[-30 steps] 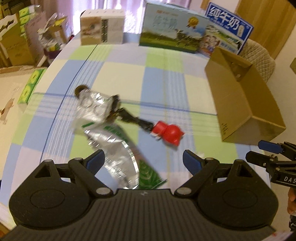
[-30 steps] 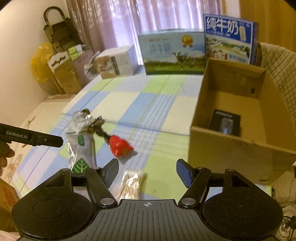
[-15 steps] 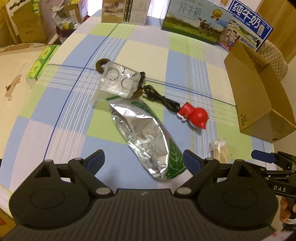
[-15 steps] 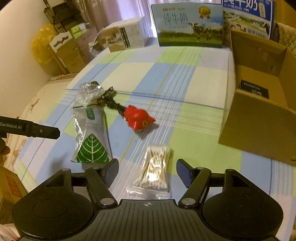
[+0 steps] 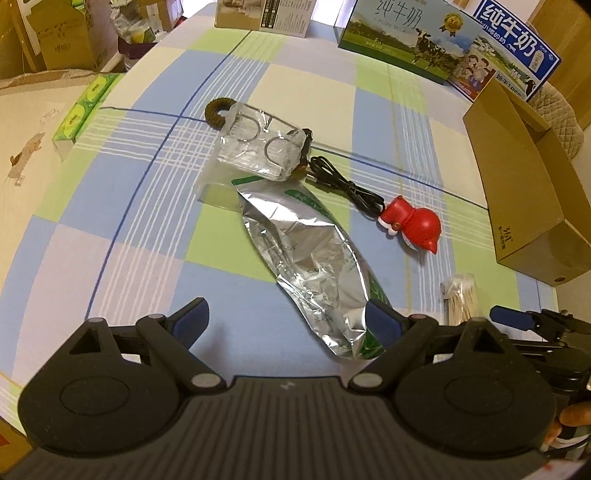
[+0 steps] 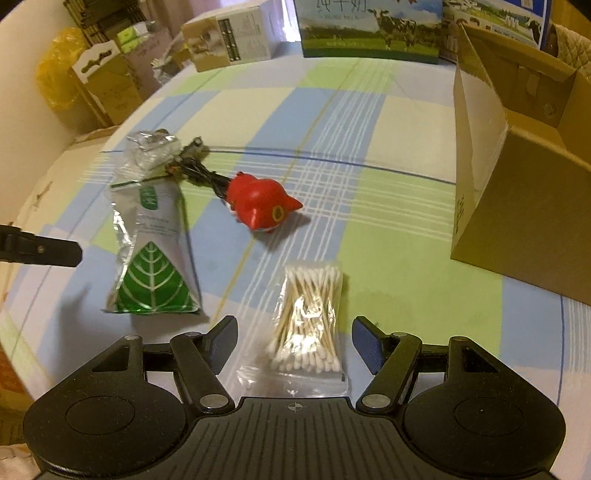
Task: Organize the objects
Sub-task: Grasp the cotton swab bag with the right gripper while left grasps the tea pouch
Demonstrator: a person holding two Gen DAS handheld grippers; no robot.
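On the checked tablecloth lie a silver foil pouch (image 5: 310,258) with a green leaf print (image 6: 151,258), a red toy figure (image 5: 415,225) (image 6: 260,205) on a black cable (image 5: 343,184), a clear plastic pack (image 5: 258,146) and a bag of cotton swabs (image 6: 308,314) (image 5: 460,297). An open cardboard box (image 5: 524,184) (image 6: 517,177) stands on the right. My left gripper (image 5: 286,319) is open above the pouch's near end. My right gripper (image 6: 295,341) is open, with the swab bag lying between its fingers.
Milk cartons (image 5: 406,40) (image 6: 369,29) and a beige box (image 5: 264,14) line the far edge of the table. A brown hair tie (image 5: 218,110) lies by the clear pack. Cardboard boxes (image 6: 107,85) stand on the floor at left.
Both grippers have pulled back toward the near edge and tilted down. The swab bag has come into view between my right fingers. The objects on the cloth have not moved.
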